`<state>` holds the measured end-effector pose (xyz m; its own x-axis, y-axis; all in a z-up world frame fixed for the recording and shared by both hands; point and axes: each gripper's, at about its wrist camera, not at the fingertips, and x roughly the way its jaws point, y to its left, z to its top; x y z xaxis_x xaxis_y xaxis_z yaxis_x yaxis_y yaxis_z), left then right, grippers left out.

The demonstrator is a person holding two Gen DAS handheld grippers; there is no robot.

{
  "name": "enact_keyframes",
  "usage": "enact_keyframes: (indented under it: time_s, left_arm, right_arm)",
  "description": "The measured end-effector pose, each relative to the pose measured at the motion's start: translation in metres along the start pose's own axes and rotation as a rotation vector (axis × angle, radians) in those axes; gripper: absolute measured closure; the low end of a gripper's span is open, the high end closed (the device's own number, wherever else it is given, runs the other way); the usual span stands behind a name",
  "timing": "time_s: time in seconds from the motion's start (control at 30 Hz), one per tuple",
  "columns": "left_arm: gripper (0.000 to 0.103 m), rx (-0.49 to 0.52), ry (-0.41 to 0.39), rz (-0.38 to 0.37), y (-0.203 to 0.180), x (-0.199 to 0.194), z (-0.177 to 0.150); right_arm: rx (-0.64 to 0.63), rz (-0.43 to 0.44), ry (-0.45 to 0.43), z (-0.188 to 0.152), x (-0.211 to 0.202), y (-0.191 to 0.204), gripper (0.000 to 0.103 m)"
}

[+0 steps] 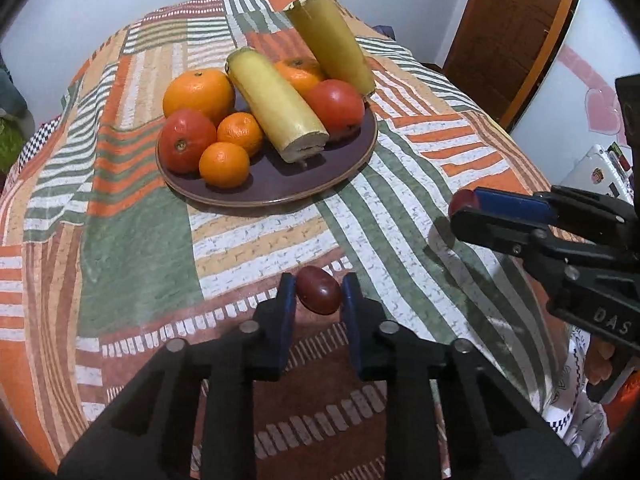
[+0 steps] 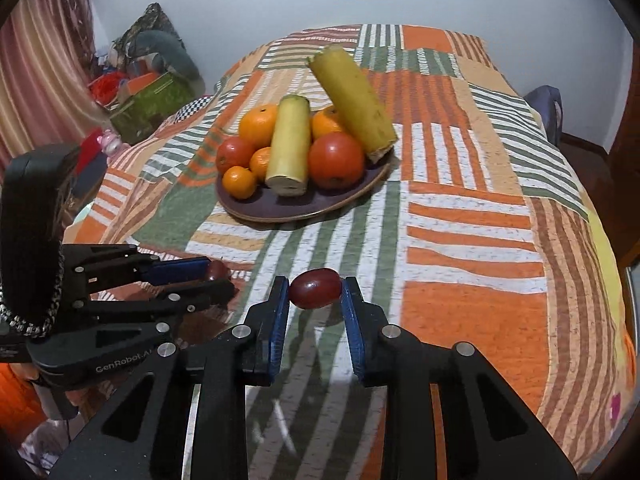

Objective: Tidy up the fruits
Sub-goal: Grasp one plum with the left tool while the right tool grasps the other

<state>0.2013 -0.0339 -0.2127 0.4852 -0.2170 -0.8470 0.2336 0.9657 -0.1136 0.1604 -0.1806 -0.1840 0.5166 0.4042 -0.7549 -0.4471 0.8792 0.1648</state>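
Note:
A dark brown plate (image 1: 280, 184) on the patchwork cloth holds several oranges (image 1: 199, 94), two red tomatoes (image 1: 187, 141) and two yellow banana pieces (image 1: 276, 104); it shows in the right wrist view too (image 2: 296, 210). My left gripper (image 1: 319, 290) is shut on a small dark red grape (image 1: 319, 289), low over the cloth in front of the plate. My right gripper (image 2: 315, 289) is shut on another dark red grape (image 2: 315, 288), held above the cloth. The right gripper appears in the left wrist view (image 1: 466, 204), the left gripper in the right wrist view (image 2: 218, 276).
The striped orange, green and white cloth (image 2: 460, 220) covers the table. A wooden door (image 1: 512, 32) stands at the back right. Boxes and clutter (image 2: 152, 96) lie beyond the table's left edge.

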Motion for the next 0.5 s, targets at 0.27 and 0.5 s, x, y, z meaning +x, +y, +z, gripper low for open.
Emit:
enact_keyframes:
  time_s: [0.27,0.5]
  left_arm:
    - [0.080,-0.014,-0.037,-0.015,0.010,-0.014,0.007]
    - [0.081,-0.037,-0.096,0.008,0.020,-0.025,0.029]
  right_arm:
    - [-0.013,0.008,-0.012,0.014,0.007,0.000,0.078]
    - [-0.041,0.008,-0.038,0.034,0.016,0.007,0.078]
